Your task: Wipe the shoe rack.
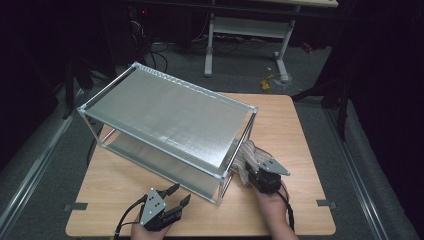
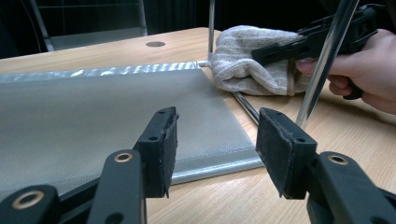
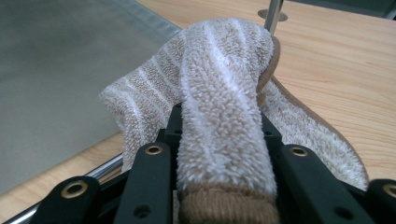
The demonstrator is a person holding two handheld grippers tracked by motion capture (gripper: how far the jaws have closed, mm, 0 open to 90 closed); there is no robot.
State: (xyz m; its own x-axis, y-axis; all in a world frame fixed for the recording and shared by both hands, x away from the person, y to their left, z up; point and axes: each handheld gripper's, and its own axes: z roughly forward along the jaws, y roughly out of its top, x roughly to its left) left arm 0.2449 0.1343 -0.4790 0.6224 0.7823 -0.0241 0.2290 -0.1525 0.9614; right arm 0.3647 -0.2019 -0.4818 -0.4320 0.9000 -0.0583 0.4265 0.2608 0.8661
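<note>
Grey carpet (image 1: 55,150) is covering the floor around the wooden bench (image 1: 300,130), and the room is lying mostly in darkness. A white-legged table (image 1: 250,30) is standing behind, with cables (image 1: 160,52) trailing across the carpet nearby.

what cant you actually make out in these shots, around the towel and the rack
- Towel: in the high view the right hand-held gripper and the rack post cover most of it; its full shape is hidden.
- Rack lower shelf: in the high view the top shelf hides most of it.
- Right gripper view: the towel hides the pads, so their contact is unseen.
- Left hand-held gripper: its body is cut off by the bottom edge.
</note>
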